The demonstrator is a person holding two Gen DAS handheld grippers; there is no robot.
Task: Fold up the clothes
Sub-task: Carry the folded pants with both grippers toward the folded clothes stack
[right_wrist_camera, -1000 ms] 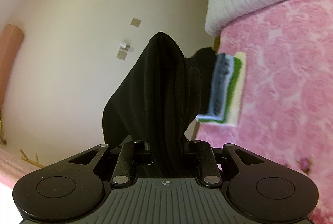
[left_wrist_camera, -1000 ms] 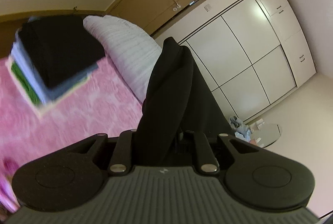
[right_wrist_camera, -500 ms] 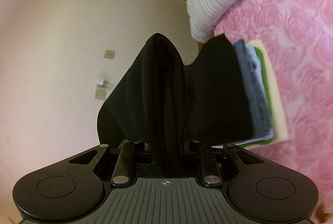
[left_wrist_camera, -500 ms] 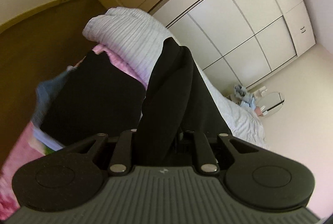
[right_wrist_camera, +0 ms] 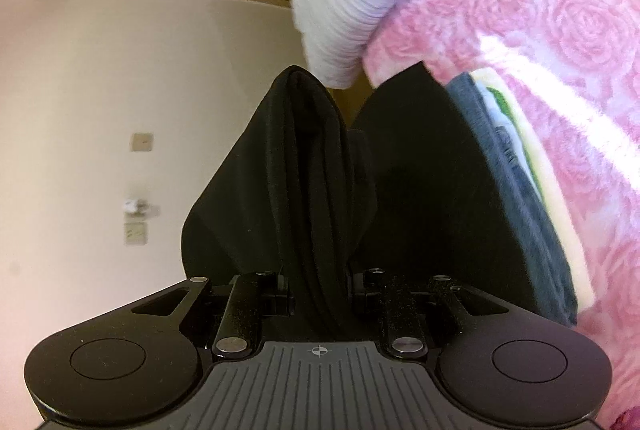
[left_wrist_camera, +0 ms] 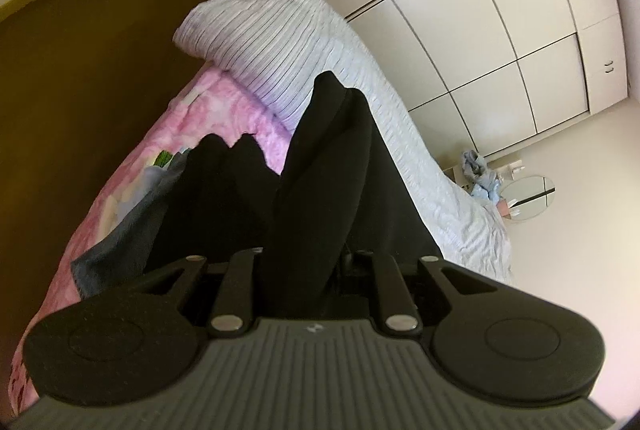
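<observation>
We see the left gripper (left_wrist_camera: pixel 308 270) clamped on a bunched fold of a black garment (left_wrist_camera: pixel 328 166), its jaws nearly closed with the cloth filling the gap between them. The right gripper (right_wrist_camera: pixel 318 282) pinches another bunched part of that black cloth (right_wrist_camera: pixel 308 166) the same way, narrow and full of fabric.

Compared with a second ago, both views have swung and drawn much nearer to the stack of folded clothes (right_wrist_camera: pixel 516 166) on the bed. Back then the stack sat small and apart on the pink rose-patterned blanket (right_wrist_camera: pixel 560 10); now it fills the right side of the right wrist view, its black top layer just behind the held cloth. In the left wrist view the stack's grey layer (left_wrist_camera: pixel 120 230) lies close under the gripper at the left, where earlier it stood off at the upper left. The striped white pillow (left_wrist_camera: pixel 280 42) has grown larger in both views. The grip on the cloth looks unchanged.

The white wardrobe (left_wrist_camera: pixel 500 42) stands beyond the bed. We can read no brand, label or writing anywhere; a small mark on each gripper body is too tiny to make out.
</observation>
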